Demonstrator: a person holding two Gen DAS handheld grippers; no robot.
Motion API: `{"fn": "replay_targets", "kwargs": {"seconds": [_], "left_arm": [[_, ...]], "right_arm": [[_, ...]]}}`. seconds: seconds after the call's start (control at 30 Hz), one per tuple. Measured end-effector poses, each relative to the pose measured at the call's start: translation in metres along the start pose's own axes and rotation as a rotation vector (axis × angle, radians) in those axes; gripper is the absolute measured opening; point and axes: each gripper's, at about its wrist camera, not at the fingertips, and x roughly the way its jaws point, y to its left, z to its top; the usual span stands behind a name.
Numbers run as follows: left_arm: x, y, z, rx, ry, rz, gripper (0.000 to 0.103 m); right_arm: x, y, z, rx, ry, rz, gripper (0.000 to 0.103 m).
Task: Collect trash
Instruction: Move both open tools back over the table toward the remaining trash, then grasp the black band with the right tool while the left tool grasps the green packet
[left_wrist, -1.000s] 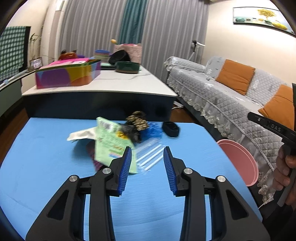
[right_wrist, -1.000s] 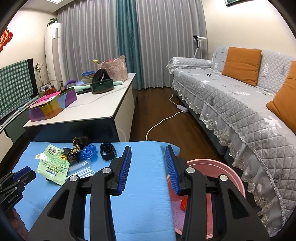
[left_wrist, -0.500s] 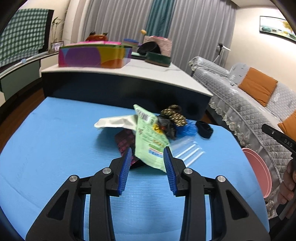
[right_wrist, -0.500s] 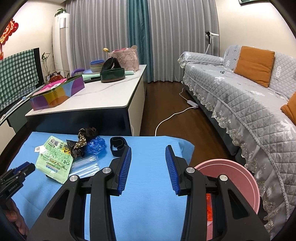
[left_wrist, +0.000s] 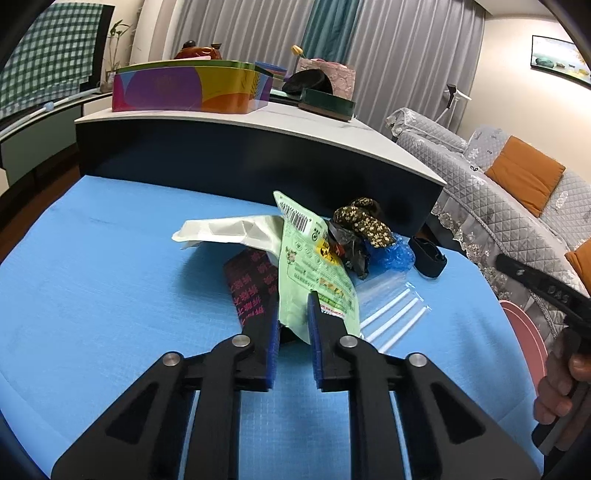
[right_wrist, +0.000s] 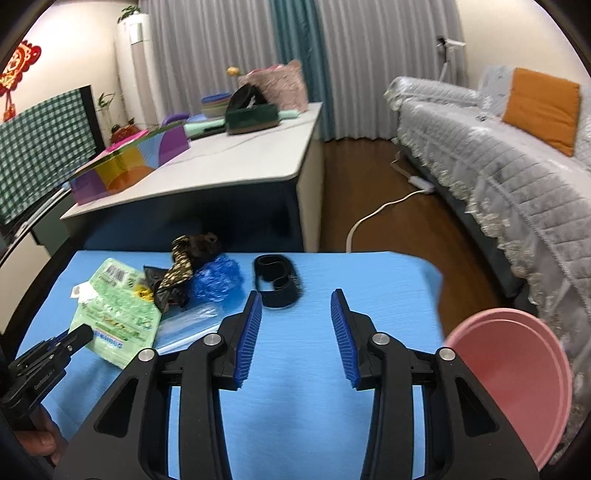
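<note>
A heap of trash lies on the blue mat. It holds a green packet, a white wrapper, a dark red packet, a clear bag of white straws, blue plastic and a black band. My left gripper is closing, with the green packet's lower edge pinched between its pads. In the right wrist view the left gripper touches the same green packet. My right gripper hangs over bare mat, jaws opening, nothing between them. The black band lies just past its left fingertip.
A pink basin sits off the mat's right edge. Behind the mat stands a white-topped table carrying a colourful box. A grey sofa runs along the right, and a white cord lies on the wooden floor.
My left gripper moved forward and down to the green packet and its jaws narrowed around the edge. My right gripper swung left from above the basin to over the mat and widened.
</note>
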Motion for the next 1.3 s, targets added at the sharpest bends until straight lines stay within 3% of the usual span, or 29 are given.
{"fn": "replay_targets", "kwargs": {"seconds": [0.3, 0.63, 0.67, 0.73, 0.8, 0.9, 1.3], "left_arm": [[-0.008, -0.021, 0.01, 0.114, -0.08, -0.011, 0.002], [-0.004, -0.014, 0.013, 0.102, -0.077, -0.013, 0.002], [-0.004, -0.014, 0.013, 0.103, -0.076, -0.014, 0.002], [-0.005, -0.015, 0.013, 0.107, -0.076, -0.017, 0.002], [-0.005, -0.016, 0.014, 0.109, -0.074, -0.021, 0.002], [-0.006, -0.017, 0.015, 0.105, -0.066, -0.023, 0.002], [-0.038, -0.029, 0.024, 0.132, -0.102, -0.045, 0.002]], "right_arm": [[0.049, 0.011, 0.008, -0.046, 0.061, 0.008, 0.052], [0.09, 0.021, 0.013, -0.056, 0.148, 0.02, 0.053], [0.092, 0.02, 0.013, -0.057, 0.152, 0.016, 0.052], [0.094, 0.021, 0.013, -0.063, 0.165, 0.002, 0.04], [0.092, 0.02, 0.012, -0.06, 0.166, 0.007, 0.02], [0.086, 0.019, 0.012, -0.051, 0.153, 0.01, 0.012], [0.0, 0.022, 0.021, -0.082, 0.032, 0.002, 0.009]]}}
